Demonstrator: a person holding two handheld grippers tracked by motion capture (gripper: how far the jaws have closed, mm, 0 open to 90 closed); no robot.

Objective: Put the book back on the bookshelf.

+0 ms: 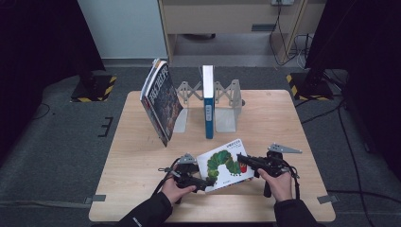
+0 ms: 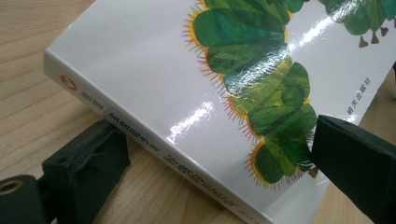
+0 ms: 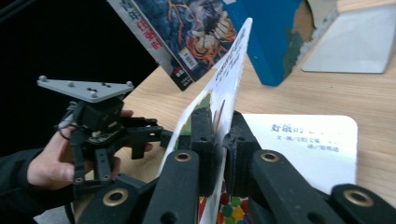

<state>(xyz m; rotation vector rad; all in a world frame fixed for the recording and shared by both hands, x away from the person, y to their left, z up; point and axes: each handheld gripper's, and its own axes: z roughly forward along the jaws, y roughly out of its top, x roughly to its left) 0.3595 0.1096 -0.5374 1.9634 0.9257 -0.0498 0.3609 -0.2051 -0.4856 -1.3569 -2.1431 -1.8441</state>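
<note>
The right hand-held gripper (image 3: 218, 140) is clenched on the lifted glossy cover of the caterpillar picture book (image 1: 224, 164), which lies on the pale wooden desk (image 1: 137, 161). The left hand-held gripper (image 2: 210, 163) straddles the book's spine corner, jaws apart. Behind, a blue book (image 1: 208, 101) stands between grey metal bookends (image 1: 227, 106), beside a leaning comic book (image 1: 161, 101).

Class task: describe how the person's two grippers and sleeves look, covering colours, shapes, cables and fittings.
Both the left gripper and the right gripper are black, with two flat-sided jaws and brass-coloured pivot rings. Each carries a grey three-cornered plate studded with small knobs, and a black cable trails from them. The sleeves are dark, perhaps black.
</note>
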